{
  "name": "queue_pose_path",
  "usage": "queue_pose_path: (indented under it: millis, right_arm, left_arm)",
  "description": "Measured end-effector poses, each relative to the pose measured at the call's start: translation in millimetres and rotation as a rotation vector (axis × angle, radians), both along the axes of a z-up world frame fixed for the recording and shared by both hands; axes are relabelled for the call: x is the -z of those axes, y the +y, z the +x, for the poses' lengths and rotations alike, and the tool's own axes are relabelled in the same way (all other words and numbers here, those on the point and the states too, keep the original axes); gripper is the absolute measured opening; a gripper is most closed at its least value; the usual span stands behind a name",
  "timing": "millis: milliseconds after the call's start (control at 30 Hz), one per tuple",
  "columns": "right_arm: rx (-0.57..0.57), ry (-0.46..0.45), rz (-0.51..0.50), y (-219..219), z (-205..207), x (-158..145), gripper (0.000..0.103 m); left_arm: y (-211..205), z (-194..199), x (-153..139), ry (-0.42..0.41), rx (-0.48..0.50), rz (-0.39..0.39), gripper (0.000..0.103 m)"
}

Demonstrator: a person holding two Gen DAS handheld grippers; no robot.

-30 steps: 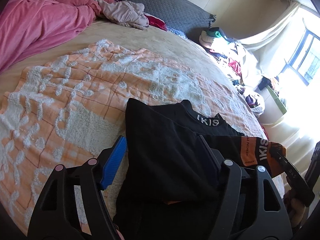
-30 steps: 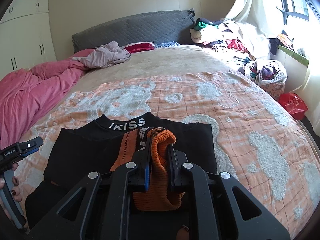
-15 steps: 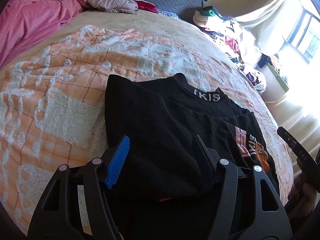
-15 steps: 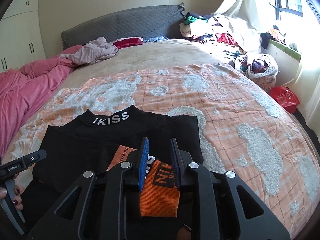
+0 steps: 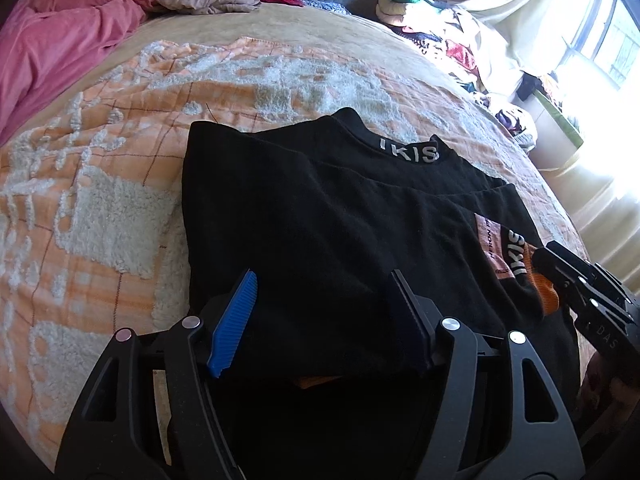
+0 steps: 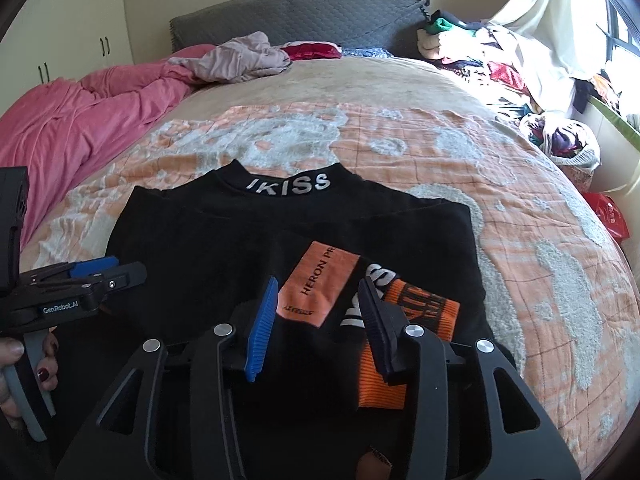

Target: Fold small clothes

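Black IKISS top (image 6: 224,236) lies folded on the orange blanket (image 6: 540,216) on the bed. My right gripper (image 6: 316,320) jaws are opening over its orange sleeve cuff (image 6: 424,312), not pinching. My left gripper (image 5: 324,312) jaws are released, straddling black fabric.

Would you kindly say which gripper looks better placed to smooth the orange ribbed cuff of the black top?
Probably the right gripper: its opening jaws straddle the orange ribbed cuff on the black top. The left gripper stands over the plain black side, away from that cuff.
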State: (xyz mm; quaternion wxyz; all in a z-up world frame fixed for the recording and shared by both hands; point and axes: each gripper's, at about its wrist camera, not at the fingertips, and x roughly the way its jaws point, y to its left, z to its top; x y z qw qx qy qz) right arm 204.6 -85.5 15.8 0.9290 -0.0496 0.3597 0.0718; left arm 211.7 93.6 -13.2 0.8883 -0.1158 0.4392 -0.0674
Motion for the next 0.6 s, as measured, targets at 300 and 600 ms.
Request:
queue_pose_path:
  millis: [300, 600]
  right_arm:
    - [0.047, 0.113, -0.027, -7, 8, 38, 0.051]
    - [0.037, 0.041, 0.036, -11, -11, 16, 0.058]
  left_arm:
    - [0, -1, 0, -0.004, 0.003, -0.004, 0.061]
    - [1, -3, -3, -0.006, 0.000, -0.014, 0.061]
